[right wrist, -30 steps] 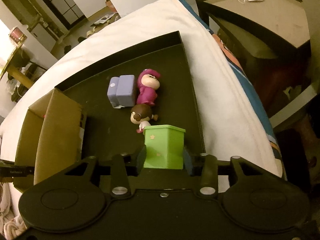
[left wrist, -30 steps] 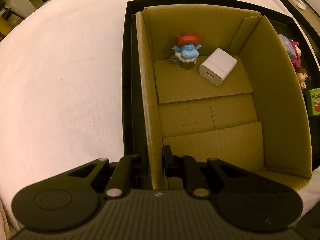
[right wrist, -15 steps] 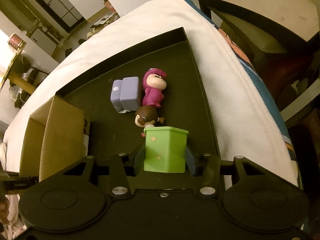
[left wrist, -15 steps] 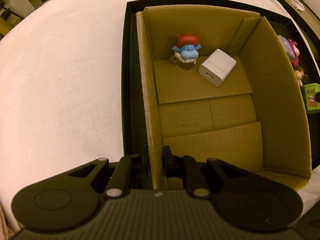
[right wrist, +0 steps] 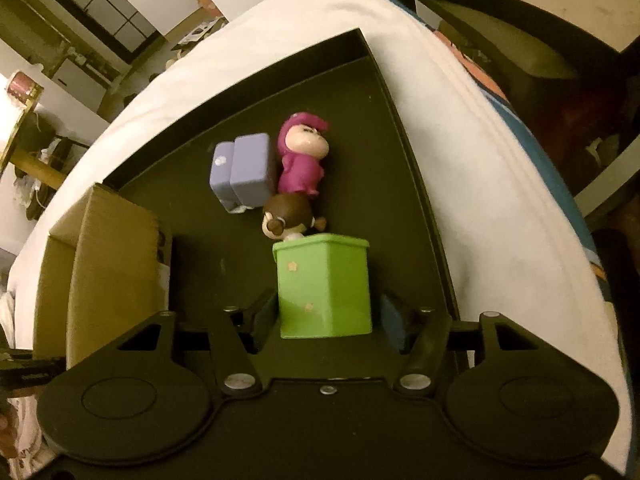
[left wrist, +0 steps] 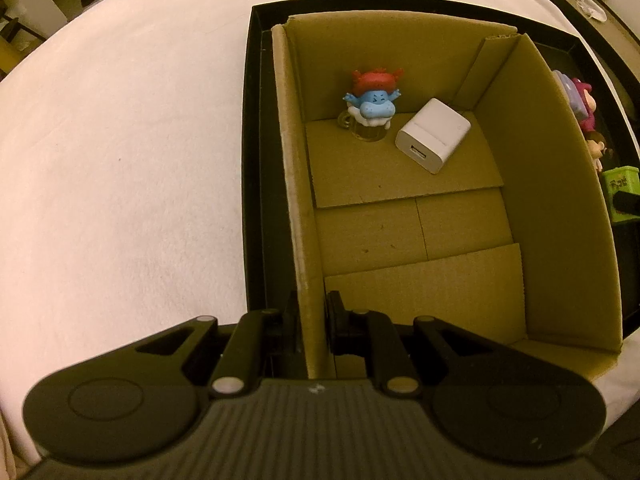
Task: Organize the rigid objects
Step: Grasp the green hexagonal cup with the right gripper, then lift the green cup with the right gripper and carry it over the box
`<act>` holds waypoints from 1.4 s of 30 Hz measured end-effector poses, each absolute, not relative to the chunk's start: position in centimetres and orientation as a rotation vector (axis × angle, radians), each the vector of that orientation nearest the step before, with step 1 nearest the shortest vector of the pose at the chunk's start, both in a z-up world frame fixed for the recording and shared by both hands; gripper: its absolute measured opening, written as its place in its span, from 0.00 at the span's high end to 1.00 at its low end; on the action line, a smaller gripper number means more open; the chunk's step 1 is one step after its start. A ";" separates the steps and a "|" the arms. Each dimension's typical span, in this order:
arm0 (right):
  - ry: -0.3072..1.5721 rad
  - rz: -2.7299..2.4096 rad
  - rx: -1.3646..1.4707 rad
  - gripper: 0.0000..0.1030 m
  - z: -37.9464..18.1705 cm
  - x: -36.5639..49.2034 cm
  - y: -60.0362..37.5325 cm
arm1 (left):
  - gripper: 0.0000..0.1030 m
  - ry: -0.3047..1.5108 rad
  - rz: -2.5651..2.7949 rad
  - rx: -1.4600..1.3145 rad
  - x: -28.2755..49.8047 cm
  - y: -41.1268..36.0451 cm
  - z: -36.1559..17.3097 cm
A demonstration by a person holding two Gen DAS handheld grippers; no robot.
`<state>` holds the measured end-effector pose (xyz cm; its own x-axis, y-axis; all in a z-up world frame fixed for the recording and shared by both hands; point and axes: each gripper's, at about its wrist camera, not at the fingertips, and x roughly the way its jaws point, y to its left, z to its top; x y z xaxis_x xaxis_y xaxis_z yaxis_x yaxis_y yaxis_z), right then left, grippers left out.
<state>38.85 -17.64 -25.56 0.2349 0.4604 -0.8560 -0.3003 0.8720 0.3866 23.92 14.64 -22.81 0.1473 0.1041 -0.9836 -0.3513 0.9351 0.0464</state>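
Your left gripper (left wrist: 312,316) is clamped on the cardboard box (left wrist: 552,208) wall at six o'clock. Your right gripper (right wrist: 326,322) has just been opening; its fingers now stand clear of the green box (right wrist: 324,288) between them.

Brown cardboard box (left wrist: 400,220) sits in a black tray (right wrist: 360,200) on white cloth (left wrist: 120,160). At the box's 12 o'clock, a blue figure (left wrist: 374,106) with red hair, beside a white charger (left wrist: 434,140). Green box (right wrist: 324,288) with pale specks, magenta-hooded doll (right wrist: 302,156), brown-haired doll (right wrist: 288,216), lavender block (right wrist: 244,170).

green box (right wrist: 324,284): upright on black tray (right wrist: 400,208) | two figurines (right wrist: 300,160) behind
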 end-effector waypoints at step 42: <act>0.934 0.762 -0.007 0.55 -14.0 35.8 -9.2 | 0.89 1.387 0.330 -0.207 24.0 14.5 -22.8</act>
